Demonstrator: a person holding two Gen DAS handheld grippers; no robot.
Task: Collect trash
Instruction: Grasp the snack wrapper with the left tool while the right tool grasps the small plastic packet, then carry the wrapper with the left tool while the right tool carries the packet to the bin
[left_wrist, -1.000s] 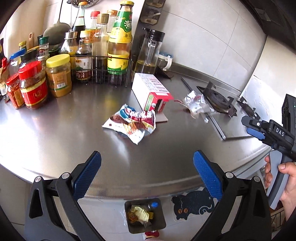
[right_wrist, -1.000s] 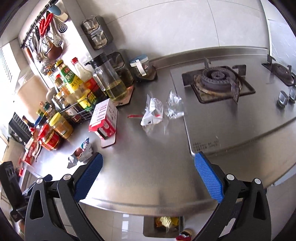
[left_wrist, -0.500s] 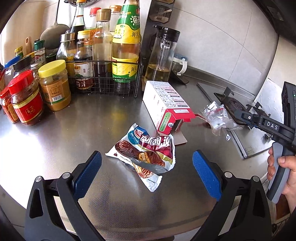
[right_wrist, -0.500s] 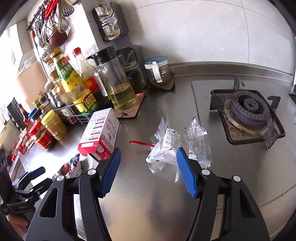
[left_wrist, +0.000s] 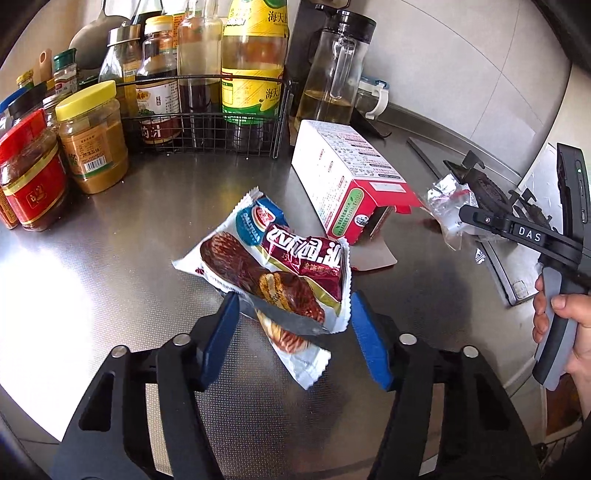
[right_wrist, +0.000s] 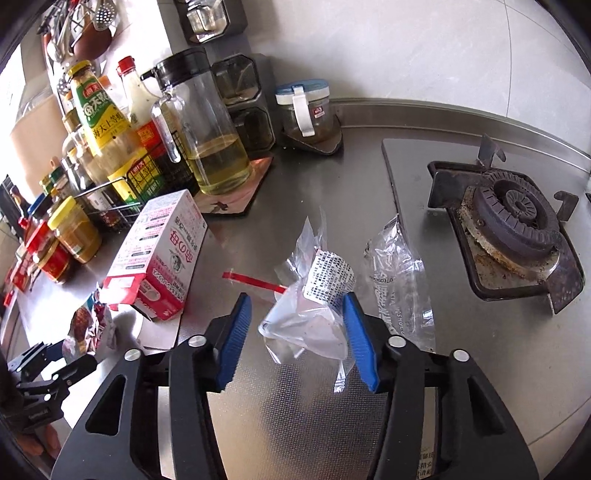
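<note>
left gripper (left_wrist: 290, 325) is closing around the snack wrapper (left_wrist: 273, 269) on the tabletop (left_wrist: 110, 266), right gripper (right_wrist: 295, 336) closing around a clear plastic bag (right_wrist: 310, 314); neither's pinched yet, the carton (left_wrist: 347, 184) lies open-ended

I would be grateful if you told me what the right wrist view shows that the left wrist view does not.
Only the right wrist view shows the full gas burner, the second clear wrapper beside the hob, and the right hand-held gripper closing with the clear plastic bag between its pads.

Only the left wrist view shows the left hand-held gripper closing around the snack wrapper, seen close up.

Both show the pink and white carton, the oil jug and the yellow-lidded jar.
</note>
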